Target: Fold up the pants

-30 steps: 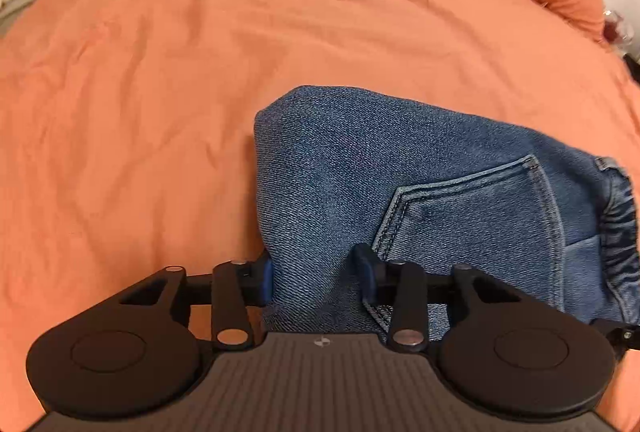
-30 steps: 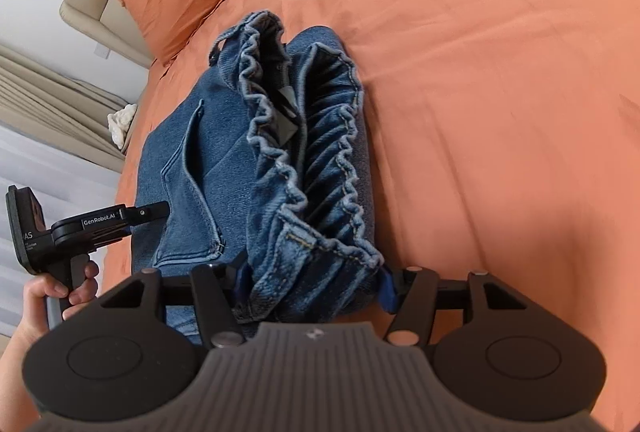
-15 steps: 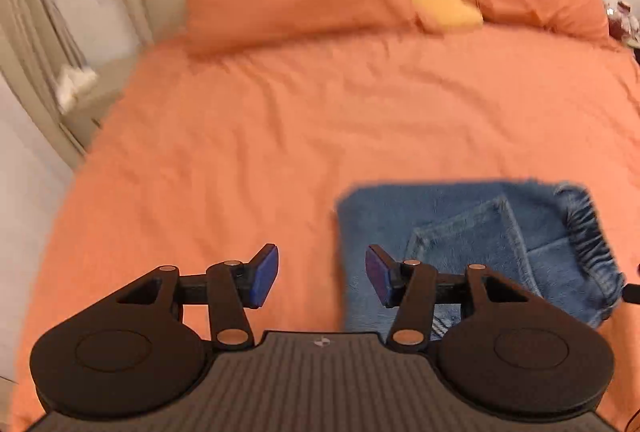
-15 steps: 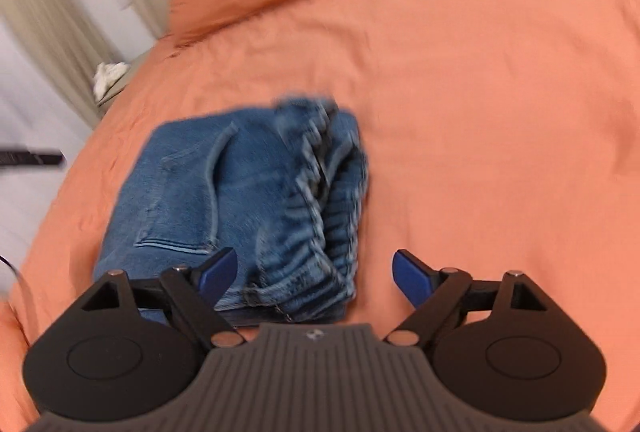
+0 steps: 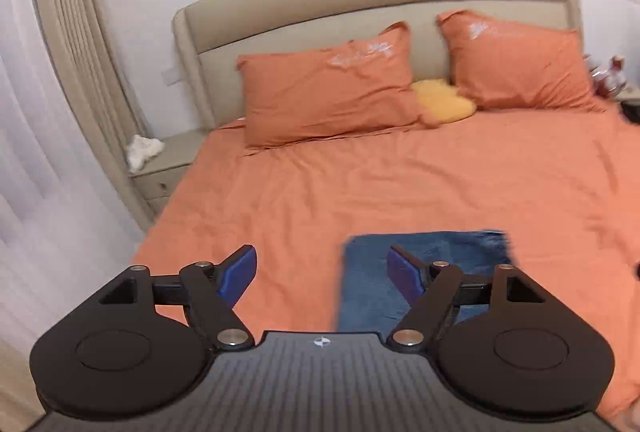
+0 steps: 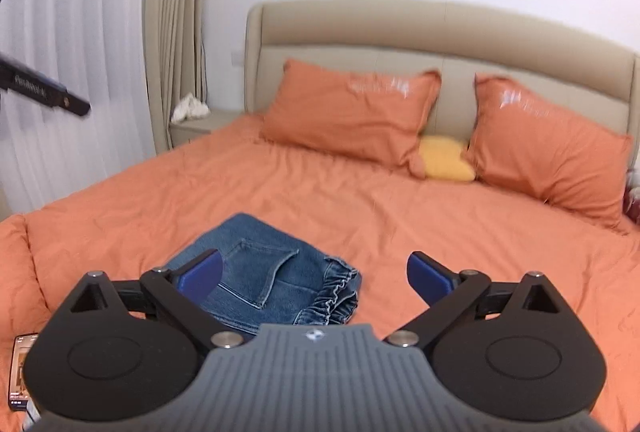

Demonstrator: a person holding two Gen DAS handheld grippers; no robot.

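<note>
Orange bedding [image 6: 400, 216] carries the pants [image 6: 264, 280], folded into a compact denim stack near the bed's near-left edge, waistband to the right. Both tools look finished with it: left gripper [image 5: 322, 270] and right gripper [image 6: 314, 274], jaws just opened wide, nothing between them.

No readable text. Pale print on both orange pillows [image 6: 352, 111] at the headboard [image 6: 440, 27]: too blurred. Lettering on the black bar [image 6: 44, 91] left of the headboard: illegible. Small emblem on the grey gripper body [image 6: 314, 334], no letters.
</note>
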